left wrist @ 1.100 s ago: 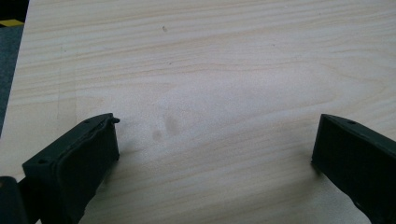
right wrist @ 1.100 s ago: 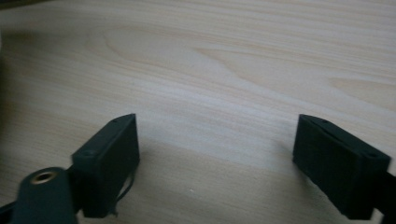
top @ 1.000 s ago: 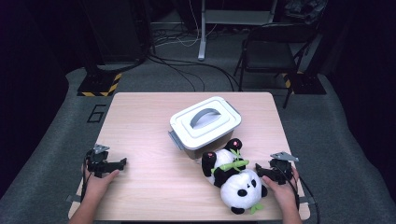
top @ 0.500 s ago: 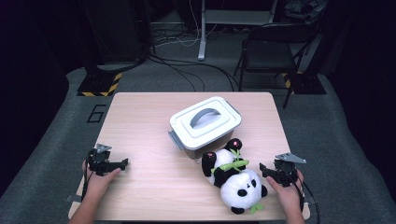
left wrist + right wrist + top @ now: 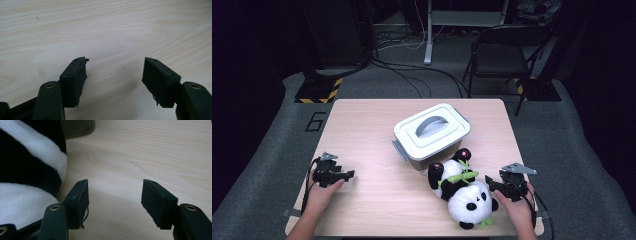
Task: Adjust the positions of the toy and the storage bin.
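A black-and-white panda plush [image 5: 464,195] with a green bamboo sprig lies on its back on the wooden table [image 5: 372,125], near the front right. My right gripper [image 5: 490,183] hovers just right of it; in the right gripper view its jaws [image 5: 115,187] stand apart over bare wood, with the panda [image 5: 30,170] to their left. My left gripper [image 5: 348,175] is at the front left, its jaws [image 5: 115,67] apart over bare wood. Both pairs of jaws have just been closing, with nothing between them.
A white plastic box with a grey-handled lid [image 5: 432,131] stands mid-table, just behind the panda; its corner [image 5: 77,127] shows in the right gripper view. A folding chair [image 5: 507,55] and cables lie on the floor beyond the table.
Both grippers have lifted a little off the table. The panda and the box have not moved.
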### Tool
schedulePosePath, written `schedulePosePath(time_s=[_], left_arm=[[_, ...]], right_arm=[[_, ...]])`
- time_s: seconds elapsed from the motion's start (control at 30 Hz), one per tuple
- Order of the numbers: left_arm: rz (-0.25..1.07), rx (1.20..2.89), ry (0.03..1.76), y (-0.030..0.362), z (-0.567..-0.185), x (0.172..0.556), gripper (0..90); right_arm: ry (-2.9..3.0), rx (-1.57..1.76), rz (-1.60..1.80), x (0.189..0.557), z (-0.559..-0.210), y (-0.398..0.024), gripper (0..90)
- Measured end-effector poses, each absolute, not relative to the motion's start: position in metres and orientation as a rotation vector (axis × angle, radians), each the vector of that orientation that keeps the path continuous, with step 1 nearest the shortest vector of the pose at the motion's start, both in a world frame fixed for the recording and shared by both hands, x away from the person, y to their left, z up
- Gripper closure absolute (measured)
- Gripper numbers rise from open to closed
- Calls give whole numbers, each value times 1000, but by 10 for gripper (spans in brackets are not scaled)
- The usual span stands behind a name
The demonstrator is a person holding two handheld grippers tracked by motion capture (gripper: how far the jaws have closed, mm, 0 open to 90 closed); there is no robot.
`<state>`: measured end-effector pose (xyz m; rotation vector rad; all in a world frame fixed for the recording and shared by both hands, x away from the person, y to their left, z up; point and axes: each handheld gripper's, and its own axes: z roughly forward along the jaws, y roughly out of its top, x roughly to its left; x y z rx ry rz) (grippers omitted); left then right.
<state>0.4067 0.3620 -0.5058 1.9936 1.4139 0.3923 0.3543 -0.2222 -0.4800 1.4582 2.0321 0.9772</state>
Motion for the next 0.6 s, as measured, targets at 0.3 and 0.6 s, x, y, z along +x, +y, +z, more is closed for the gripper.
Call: schedulePosePath(time_s=[0.3, 0.6], left_arm=[[402, 1994, 1300, 341, -479, 405, 403], [376, 1966, 1194, 315, -446, 414, 423]], right_arm=[[2089, 1437, 999, 357, -464, -212, 430], [2063, 1435, 1079, 364, -444, -203, 433]])
